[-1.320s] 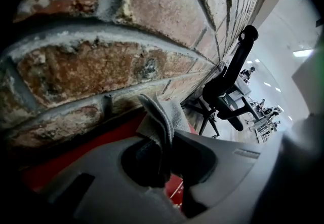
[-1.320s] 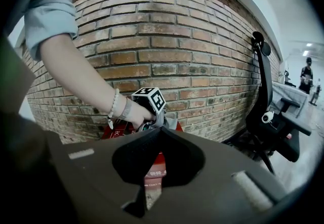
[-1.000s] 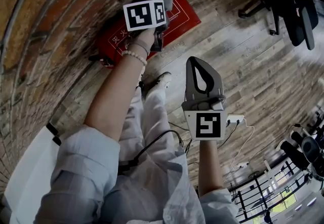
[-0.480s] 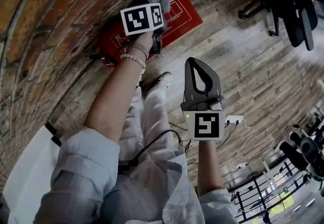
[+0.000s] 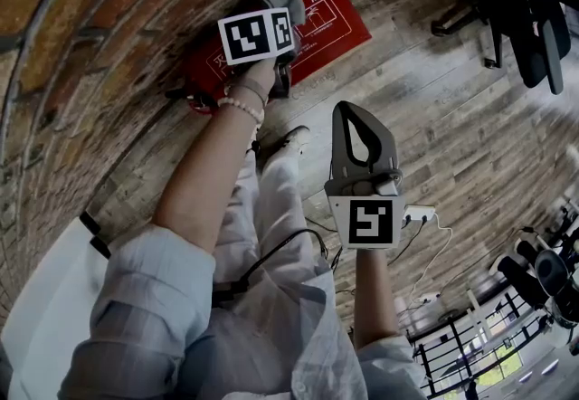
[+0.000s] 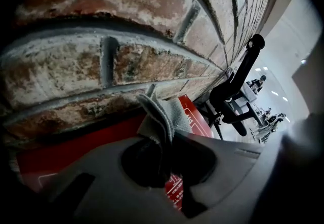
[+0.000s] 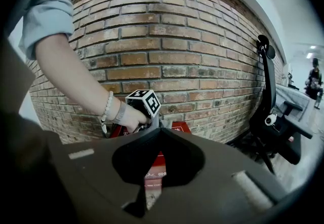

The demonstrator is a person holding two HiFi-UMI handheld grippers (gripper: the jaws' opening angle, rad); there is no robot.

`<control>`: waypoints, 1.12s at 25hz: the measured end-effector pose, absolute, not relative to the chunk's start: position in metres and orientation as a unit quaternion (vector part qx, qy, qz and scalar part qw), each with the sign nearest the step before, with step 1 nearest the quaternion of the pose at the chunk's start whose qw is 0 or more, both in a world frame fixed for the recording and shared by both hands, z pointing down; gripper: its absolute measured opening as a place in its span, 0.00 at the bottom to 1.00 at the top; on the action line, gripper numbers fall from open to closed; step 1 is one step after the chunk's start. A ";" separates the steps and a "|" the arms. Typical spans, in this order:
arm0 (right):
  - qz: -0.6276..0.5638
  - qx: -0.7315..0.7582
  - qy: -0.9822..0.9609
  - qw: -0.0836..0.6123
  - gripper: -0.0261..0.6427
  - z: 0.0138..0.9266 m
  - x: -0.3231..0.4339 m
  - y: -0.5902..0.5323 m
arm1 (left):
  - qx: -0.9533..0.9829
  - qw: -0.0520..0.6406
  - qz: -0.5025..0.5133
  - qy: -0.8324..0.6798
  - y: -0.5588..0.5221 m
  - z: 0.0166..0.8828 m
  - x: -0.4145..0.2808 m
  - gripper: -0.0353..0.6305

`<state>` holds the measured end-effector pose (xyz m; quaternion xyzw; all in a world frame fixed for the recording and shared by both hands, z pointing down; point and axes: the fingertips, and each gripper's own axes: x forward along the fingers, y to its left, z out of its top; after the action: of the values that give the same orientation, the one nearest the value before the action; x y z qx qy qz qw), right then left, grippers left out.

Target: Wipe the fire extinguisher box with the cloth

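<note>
fire extinguisher box [image 5: 333, 25] part-hidden behind left gripper [image 6: 164, 139], against wall [image 5: 81, 45], floor [image 5: 452, 118] open opposite | left jaws clamped on cloth [image 6: 164, 114] | right gripper [image 7: 159, 132] jaws together, empty

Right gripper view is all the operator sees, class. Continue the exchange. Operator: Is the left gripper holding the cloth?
Observer: Yes. The left gripper view shows the left gripper shut on the grey cloth.
Operator: Where on the box?
Observer: In the head view, at the red box's edge beside the brick wall.
Operator: Anything near my right gripper?
Observer: A white power strip lies on the floor below it.
</note>
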<state>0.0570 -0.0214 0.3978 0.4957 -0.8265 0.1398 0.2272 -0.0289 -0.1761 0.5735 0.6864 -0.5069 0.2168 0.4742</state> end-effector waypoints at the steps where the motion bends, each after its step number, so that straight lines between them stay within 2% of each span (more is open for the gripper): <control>1: 0.141 0.496 -0.826 0.226 0.05 0.398 0.056 -0.021 | 0.685 0.475 0.218 -0.508 -0.175 0.574 -0.031 0.07; 28: 0.131 0.480 -0.837 0.229 0.05 0.389 0.034 -0.012 | 0.650 0.486 0.216 -0.543 -0.135 0.574 -0.079 0.07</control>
<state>0.0336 -0.0115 0.3888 0.4796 -0.8370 0.1307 0.2287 -0.0792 -0.1353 0.5739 0.6496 -0.5429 0.2161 0.4863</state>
